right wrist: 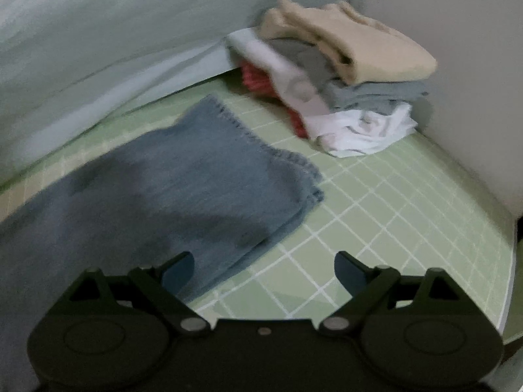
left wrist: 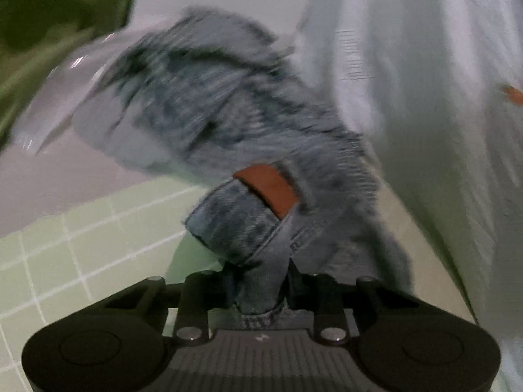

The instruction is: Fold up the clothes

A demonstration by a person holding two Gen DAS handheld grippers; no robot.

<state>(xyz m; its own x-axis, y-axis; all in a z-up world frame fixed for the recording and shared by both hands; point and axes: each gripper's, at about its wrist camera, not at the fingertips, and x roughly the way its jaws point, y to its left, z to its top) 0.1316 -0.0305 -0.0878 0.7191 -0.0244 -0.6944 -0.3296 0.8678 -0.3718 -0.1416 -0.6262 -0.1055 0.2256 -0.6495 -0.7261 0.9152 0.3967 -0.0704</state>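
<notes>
Denim jeans (left wrist: 235, 124) are held at the waistband, near the brown leather patch (left wrist: 266, 191), by the left gripper (left wrist: 261, 297), whose jaws are clamped tight on a bunched fold of the fabric. The rest of the garment hangs and trails over the green gridded mat (left wrist: 65, 261); much of it is blurred. In the right wrist view, the leg ends (right wrist: 248, 163) are seen lying flat on the mat, near a stack of folded clothes (right wrist: 343, 75). The right gripper (right wrist: 264, 272) is spread wide and holds nothing, poised over the leg edge. The first fold appears to be under way. A second corner would next need to be pinched by the right gripper so that the denim can be carried over evenly.
</notes>
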